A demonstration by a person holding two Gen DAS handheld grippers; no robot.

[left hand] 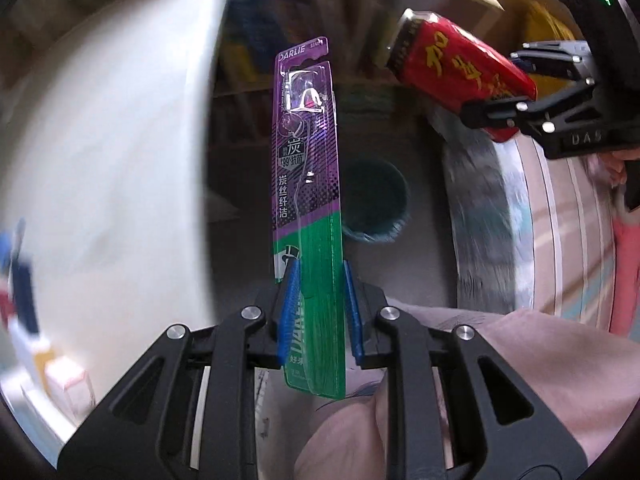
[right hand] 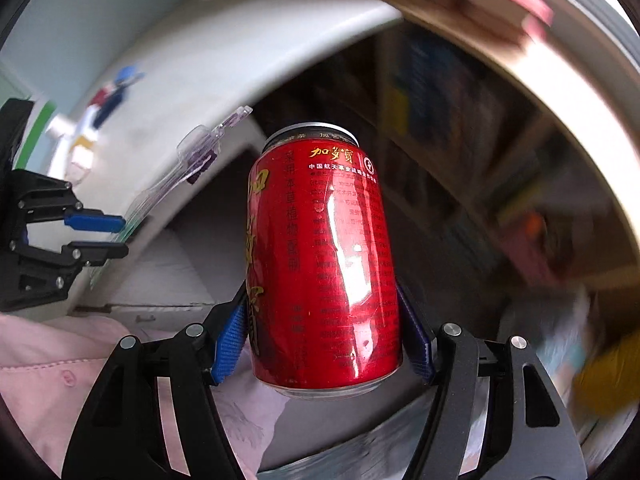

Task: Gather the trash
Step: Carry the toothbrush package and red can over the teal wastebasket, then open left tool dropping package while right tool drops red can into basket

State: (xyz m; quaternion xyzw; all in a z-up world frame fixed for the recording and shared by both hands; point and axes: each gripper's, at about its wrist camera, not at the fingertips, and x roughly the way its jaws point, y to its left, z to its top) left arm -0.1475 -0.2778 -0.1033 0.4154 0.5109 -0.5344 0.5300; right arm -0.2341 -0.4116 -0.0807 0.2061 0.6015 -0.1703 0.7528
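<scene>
Trash in hand comprised two items. The toothbrush package [left hand: 308,184] stood at frame centre in the left wrist view, the left gripper [left hand: 320,312] with its jaws pinching the green lower end. The red can [right hand: 324,264] sat at centre in the right wrist view, the right gripper [right hand: 324,336] with its jaws clamped on its sides. Surroundings were blurred. Judgement: both grips needed to stay firm during carry; the thin package risked swinging, so release belonged directly above the dark round bin [left hand: 376,200], if bin it was.

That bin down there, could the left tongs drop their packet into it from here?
Probably yes. The left tongs grip the toothpaste packet pointing down, and the dark round bin lies just behind it with nothing between. The picture is blurred, so alignment is uncertain.
</scene>
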